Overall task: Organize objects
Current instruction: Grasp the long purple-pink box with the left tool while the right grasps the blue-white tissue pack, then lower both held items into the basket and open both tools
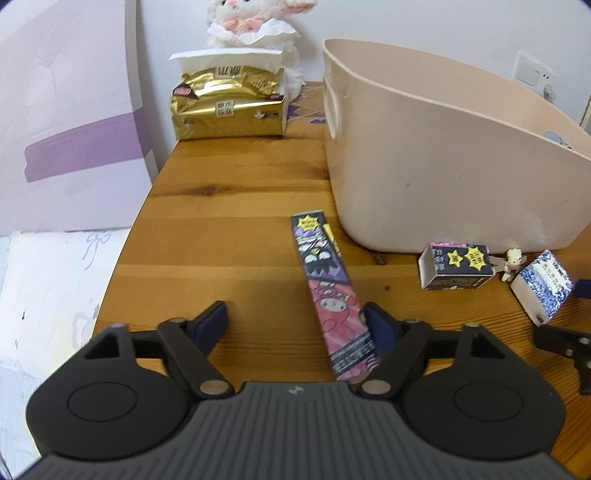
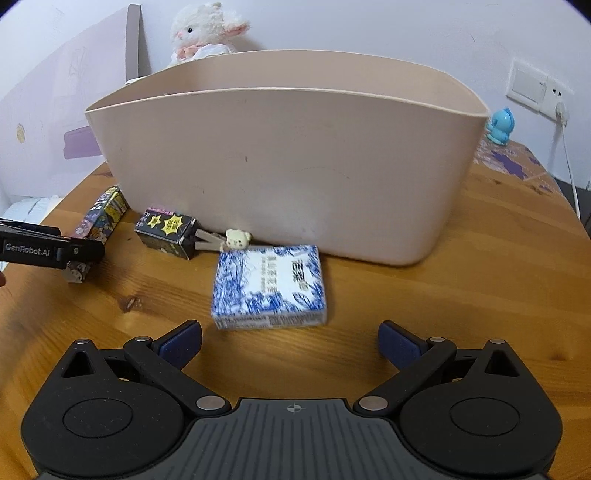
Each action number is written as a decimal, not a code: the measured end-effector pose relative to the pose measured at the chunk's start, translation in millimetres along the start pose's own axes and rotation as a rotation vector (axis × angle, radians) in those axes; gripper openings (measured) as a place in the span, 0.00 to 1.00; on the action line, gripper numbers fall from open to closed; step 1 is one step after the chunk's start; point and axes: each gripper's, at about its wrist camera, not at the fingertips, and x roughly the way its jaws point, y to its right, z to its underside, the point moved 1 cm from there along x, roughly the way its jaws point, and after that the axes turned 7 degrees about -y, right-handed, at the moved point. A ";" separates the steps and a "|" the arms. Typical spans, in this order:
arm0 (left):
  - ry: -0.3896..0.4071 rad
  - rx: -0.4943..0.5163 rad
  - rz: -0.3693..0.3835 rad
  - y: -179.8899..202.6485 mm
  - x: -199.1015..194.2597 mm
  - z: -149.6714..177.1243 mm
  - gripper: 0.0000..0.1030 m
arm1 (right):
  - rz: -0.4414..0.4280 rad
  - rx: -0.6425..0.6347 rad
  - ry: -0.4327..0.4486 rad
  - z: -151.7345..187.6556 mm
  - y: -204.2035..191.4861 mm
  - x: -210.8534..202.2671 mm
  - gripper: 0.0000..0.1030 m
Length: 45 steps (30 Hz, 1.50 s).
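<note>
1. Farthest left of the bin (image 1: pixel 424 155) stood the gold tissue pack (image 1: pixel 227 107), near the bin's far left corner, with a plush lamb (image 1: pixel 251 22) behind it. Neither was close to a gripper.
2. The left gripper (image 1: pixel 295 321) hovered low over the table (image 1: pixel 221 206) with its fingers spread wide. The long cartoon box (image 1: pixel 328 284) lay flat between them, slanting toward the bin's left front corner, its near end hard against the right-hand pad (image 1: pixel 380 325). Closing from there could have pushed the box sideways or pinched it off-centre, letting it swing when lifted.
3. Just in front of the bin's front wall lay the small black box (image 2: pixel 166 232), one end open, with a bear clip (image 2: pixel 236 240) touching it. The clip was tiny and tucked against the bin, so it seemed easy to knock or overlook.
4. The blue-and-white box (image 2: pixel 269 286) lay flat in front of the bin, just beyond the clip.
5. The right gripper (image 2: pixel 290 341) sat short of that box, its fingers spread and empty. Because the box looked nearly as wide as the opening, a slightly skewed advance might have shoved it into the clip or bin.
</note>
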 end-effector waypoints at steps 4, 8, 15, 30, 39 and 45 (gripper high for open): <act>0.012 0.022 0.023 2.1 -2.4 -3.5 0.46 | 0.023 -0.027 0.011 -5.8 -6.3 4.9 0.91; -0.006 0.018 0.046 0.7 -3.7 -6.9 0.24 | 0.021 -0.032 0.038 -10.4 -8.8 3.1 0.60; 0.007 0.024 0.046 3.6 -12.1 5.1 0.24 | 0.021 -0.056 0.040 -5.6 -6.6 -3.5 0.58; 0.122 0.071 0.069 9.7 -78.3 31.2 0.24 | -0.024 -0.102 0.150 3.0 4.5 -78.7 0.58; 0.252 0.133 0.100 31.2 -130.4 10.8 0.24 | -0.031 -0.090 0.276 -10.6 19.7 -131.8 0.58; 0.326 0.160 0.106 48.2 -146.0 -23.6 0.24 | -0.017 -0.072 0.354 -36.6 31.2 -154.8 0.58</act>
